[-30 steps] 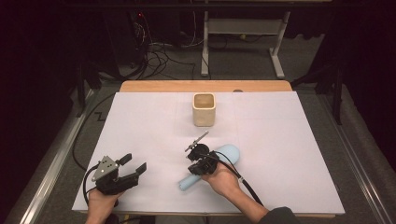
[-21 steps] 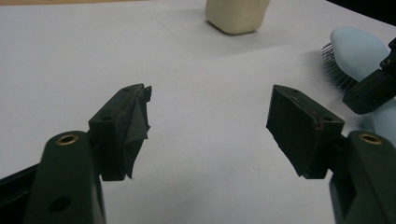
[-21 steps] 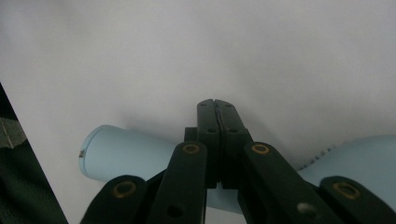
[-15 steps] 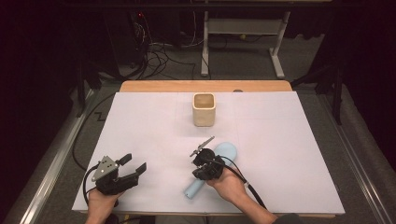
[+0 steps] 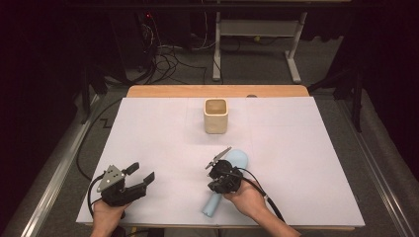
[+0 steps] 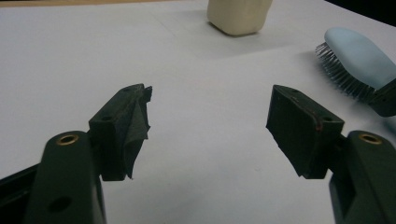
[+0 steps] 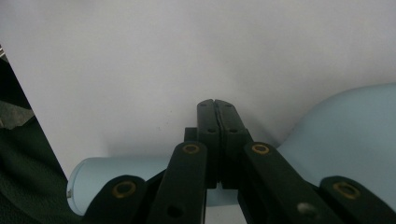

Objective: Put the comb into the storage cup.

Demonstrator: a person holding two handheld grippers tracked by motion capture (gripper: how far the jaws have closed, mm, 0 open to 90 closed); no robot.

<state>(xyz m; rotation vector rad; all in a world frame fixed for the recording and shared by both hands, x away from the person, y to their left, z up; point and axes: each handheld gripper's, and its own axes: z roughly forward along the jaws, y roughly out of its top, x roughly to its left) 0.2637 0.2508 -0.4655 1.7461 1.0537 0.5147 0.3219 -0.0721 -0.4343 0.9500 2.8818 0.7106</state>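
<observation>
- The brush (image 5: 228, 181) is lying bristles-down on the white sheet (image 5: 306, 163), at 5 o'clock from the cup (image 5: 215, 115) and well apart from it; judging by that, putting it in the cup is not yet done.
- The right gripper (image 5: 221, 159) is hovering over the handle, jaws pressed together, gripping nothing.
- The left gripper (image 5: 141, 173) is resting at 7 o'clock, jaws wide, empty.
- The left gripper view is showing the bristles (image 6: 340, 71); the right gripper view is showing the sealed jaws above the handle (image 7: 116, 165).

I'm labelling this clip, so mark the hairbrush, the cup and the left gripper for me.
hairbrush (image 5: 239, 160), high view, on the back of its pale blue head.
cup (image 5: 216, 121), high view, on its front wall.
left gripper (image 6: 208, 128), left gripper view, midway between its open jaws.
</observation>
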